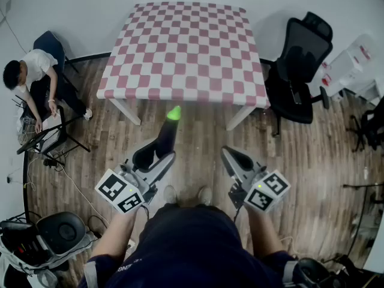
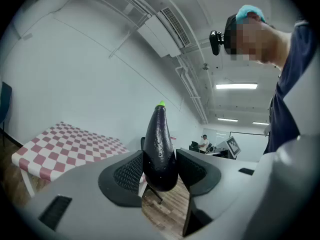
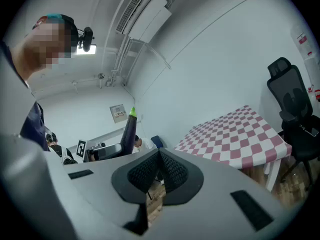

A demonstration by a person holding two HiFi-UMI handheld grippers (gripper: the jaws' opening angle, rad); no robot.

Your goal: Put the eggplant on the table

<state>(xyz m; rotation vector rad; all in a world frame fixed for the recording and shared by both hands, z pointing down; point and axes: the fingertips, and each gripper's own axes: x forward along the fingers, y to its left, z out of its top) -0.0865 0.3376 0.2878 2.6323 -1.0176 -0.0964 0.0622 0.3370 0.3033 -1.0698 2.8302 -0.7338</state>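
Head view. We find the left gripper (image 1: 158, 156) held out in front of the person, clamped on the lower end of a dark purple eggplant (image 1: 167, 134). The eggplant's green tip lies toward the table (image 1: 180, 47) but stops short of its near edge, so the eggplant is over the wooden floor (image 1: 198, 137) and not over the table. The table carries a pink-and-white checked cloth. The right gripper (image 1: 230, 156) is level with the left, well apart from it, and touches nothing. A black office chair (image 1: 299, 65) stands just beside the table's right corner. A second person (image 1: 30, 77) sits at the far left, well apart from the table.

Left gripper view. We see both black pads (image 2: 128, 174) pressed against the eggplant's (image 2: 160, 149) rounded lower end, one on each flank. The eggplant stands upright between them, green tip uppermost. The table (image 2: 65, 144) shows to the left and beyond, clear of the eggplant.

Right gripper view. We note the right gripper's (image 3: 159, 171) two jaws are clenched, their pads meeting tip to tip with nothing between them. Past them on the left, the eggplant (image 3: 130, 134) is seen upright in the other gripper. The table (image 3: 235, 134) lies to the right, the office chair (image 3: 290, 109) beside it.
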